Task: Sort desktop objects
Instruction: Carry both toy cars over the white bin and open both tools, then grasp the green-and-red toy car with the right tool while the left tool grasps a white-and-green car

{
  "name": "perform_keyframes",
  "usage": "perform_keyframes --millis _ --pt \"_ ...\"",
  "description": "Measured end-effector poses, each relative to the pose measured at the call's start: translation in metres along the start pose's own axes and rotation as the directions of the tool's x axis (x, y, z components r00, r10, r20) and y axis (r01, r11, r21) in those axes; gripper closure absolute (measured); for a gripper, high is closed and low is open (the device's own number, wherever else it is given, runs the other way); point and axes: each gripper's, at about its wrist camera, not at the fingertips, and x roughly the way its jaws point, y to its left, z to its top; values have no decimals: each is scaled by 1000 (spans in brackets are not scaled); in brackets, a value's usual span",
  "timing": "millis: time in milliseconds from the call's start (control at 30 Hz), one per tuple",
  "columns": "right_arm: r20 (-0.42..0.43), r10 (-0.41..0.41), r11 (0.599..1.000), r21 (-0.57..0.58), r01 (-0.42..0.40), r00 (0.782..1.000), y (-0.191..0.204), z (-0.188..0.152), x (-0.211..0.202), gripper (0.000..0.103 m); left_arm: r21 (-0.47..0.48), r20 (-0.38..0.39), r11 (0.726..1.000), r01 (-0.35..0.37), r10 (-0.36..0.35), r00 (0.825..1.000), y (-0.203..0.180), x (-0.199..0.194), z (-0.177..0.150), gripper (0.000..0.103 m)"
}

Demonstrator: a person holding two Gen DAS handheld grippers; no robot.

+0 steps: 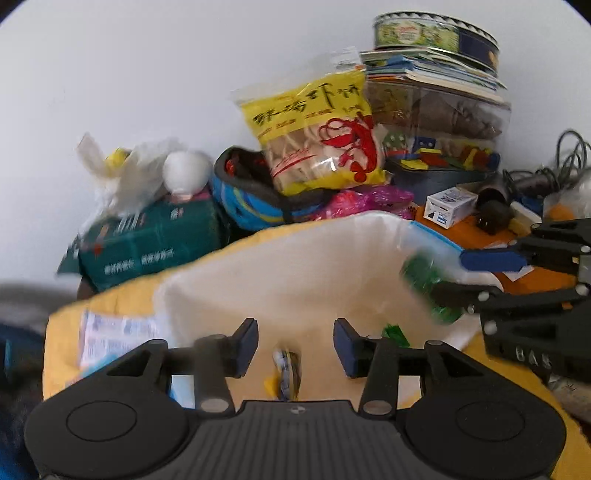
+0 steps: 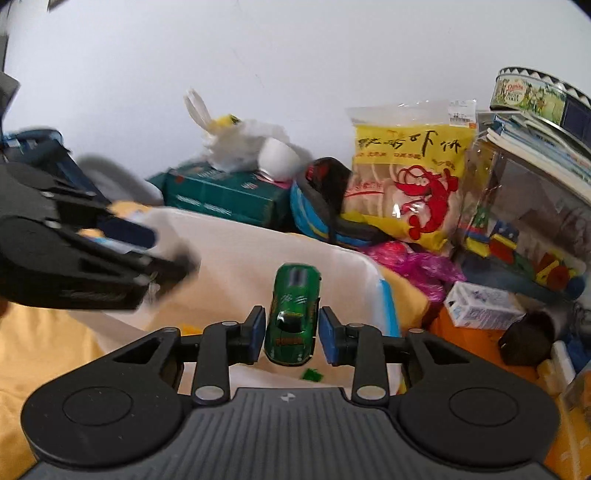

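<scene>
My right gripper (image 2: 291, 334) hangs over a white bin (image 2: 236, 243) with a green toy car (image 2: 292, 317) between its blue pads; a thin gap shows at the right pad, so the jaws stand open. The left wrist view shows this gripper (image 1: 451, 276) at the right, with the car (image 1: 424, 288) blurred. My left gripper (image 1: 295, 347) is open over the same bin (image 1: 280, 273). A small blurred blue, white and yellow thing (image 1: 287, 373) lies loose below its fingers. The left gripper (image 2: 170, 248) shows blurred at the left in the right wrist view.
The bin sits on a yellow cloth (image 1: 122, 295). Behind it stand a green box (image 1: 147, 240), a yellow snack bag (image 1: 321, 133), a clear box of coloured blocks (image 1: 443, 147) under books and a round tin (image 1: 432, 33). A small white carton (image 1: 448, 205) and cables (image 1: 554, 173) lie right.
</scene>
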Motion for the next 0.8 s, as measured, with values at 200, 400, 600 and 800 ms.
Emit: perform_keyframes --millis 200,400,600,800 --pt "43 -3 998 69 0 999 -17 -13 -46 62 96 78 995 -2 -5 997 -20 -63 -40 43" --pt "-60 176 981 -72 -180 983 11 -63 -80 62 107 -23 993 -46 49 999 -72 -103 -117 41" --pt "-181 322 904 -233 -359 929 44 -121 -96 64 53 -178 998 -33 42 983 -133 -115 -180 42" --pt "-252 342 842 -345 -414 905 56 -128 -63 65 141 -165 986 -90 113 980 -173 -120 -194 41"
